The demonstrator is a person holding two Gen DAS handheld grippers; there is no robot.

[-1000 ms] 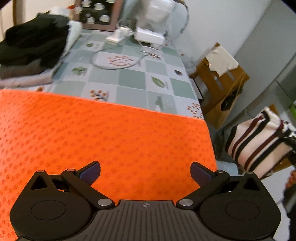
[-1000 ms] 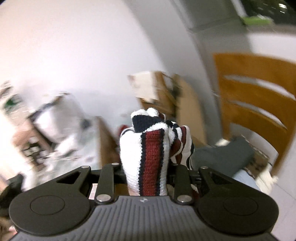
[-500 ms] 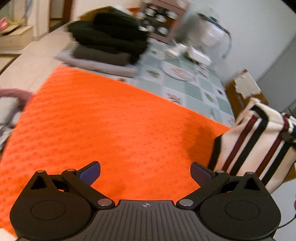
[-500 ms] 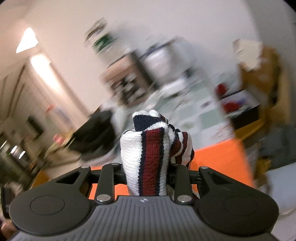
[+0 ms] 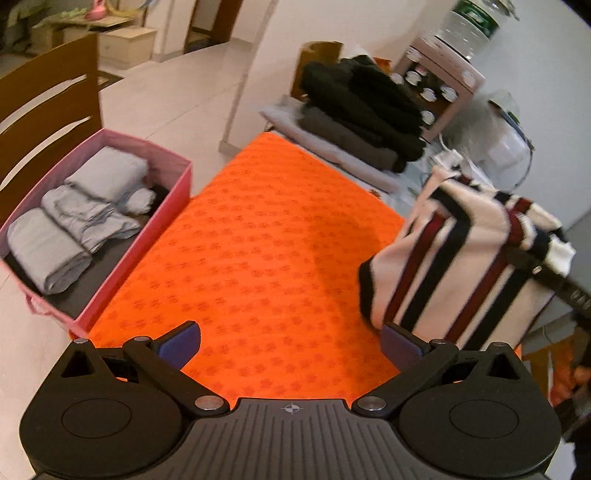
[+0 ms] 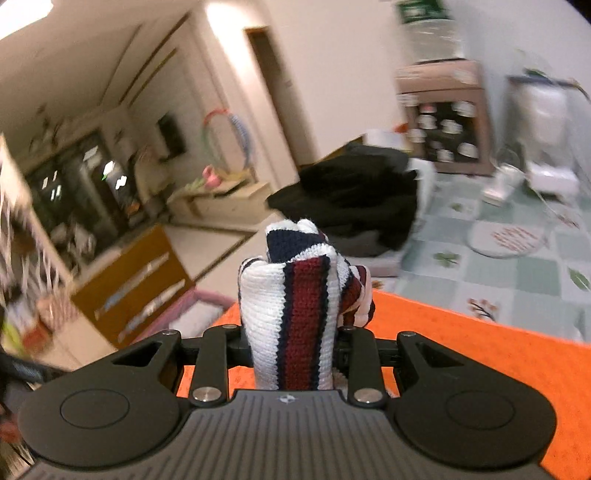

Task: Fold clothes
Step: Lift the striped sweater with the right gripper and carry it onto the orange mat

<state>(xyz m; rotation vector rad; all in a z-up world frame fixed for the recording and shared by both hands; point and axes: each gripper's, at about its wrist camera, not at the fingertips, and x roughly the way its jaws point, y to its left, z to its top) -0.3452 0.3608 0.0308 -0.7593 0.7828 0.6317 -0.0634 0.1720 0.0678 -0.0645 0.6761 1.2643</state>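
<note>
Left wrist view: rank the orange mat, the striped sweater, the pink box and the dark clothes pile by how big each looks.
1. Orange mat, clearly largest.
2. Striped sweater and pink box: look alike in size, and the sweater hangs nearer the camera, so unranked.
3. Dark clothes pile, smallest, but farthest away.

We record: pale glossy tiled floor [image 5: 177, 92]; brown slatted wooden chair back [image 5: 48, 96]; white walls [image 6: 332, 74]; dark open doorway [image 6: 269, 92]; pinkish cabinet of white cups [image 6: 447, 125]; counter under green-and-white leaf-print checked cloth [image 6: 517, 258]; bright ceiling light [image 6: 22, 14] at upper left.
</note>
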